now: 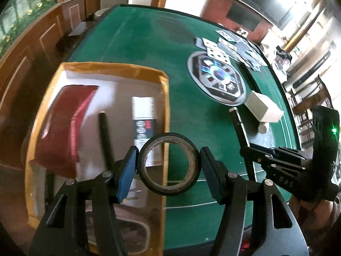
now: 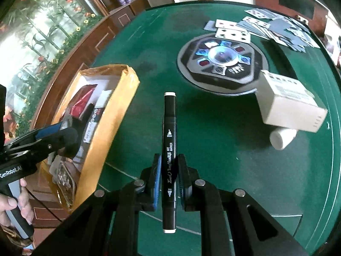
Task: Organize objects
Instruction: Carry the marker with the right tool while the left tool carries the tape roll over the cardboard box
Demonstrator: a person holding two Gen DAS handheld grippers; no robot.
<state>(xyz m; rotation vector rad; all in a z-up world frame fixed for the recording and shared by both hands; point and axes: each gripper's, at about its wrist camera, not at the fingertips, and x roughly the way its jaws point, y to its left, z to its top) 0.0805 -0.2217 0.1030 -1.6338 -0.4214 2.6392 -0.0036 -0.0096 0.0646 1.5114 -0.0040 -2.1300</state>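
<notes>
My left gripper (image 1: 169,164) is shut on a roll of black tape (image 1: 170,188), with a blue pad pressed on each side of the ring. The roll hangs over the right wall of an open cardboard box (image 1: 110,67). Inside the box lie a red pouch (image 1: 66,123), a black pen (image 1: 105,136) and a white leaflet (image 1: 143,117). My right gripper (image 2: 169,170) is shut on a black art marker (image 2: 169,128), which points forward over the green felt. In the right wrist view the box (image 2: 119,98) is at the left, with the left gripper (image 2: 64,132) above it.
Set into the green table (image 2: 213,138) is a round black dice unit (image 2: 221,59). Several playing cards (image 2: 266,29) lie spread beyond it. At the right are a beige carton (image 2: 287,104) and a small white cylinder (image 2: 281,138). Wooden cabinets (image 1: 42,42) run along the left.
</notes>
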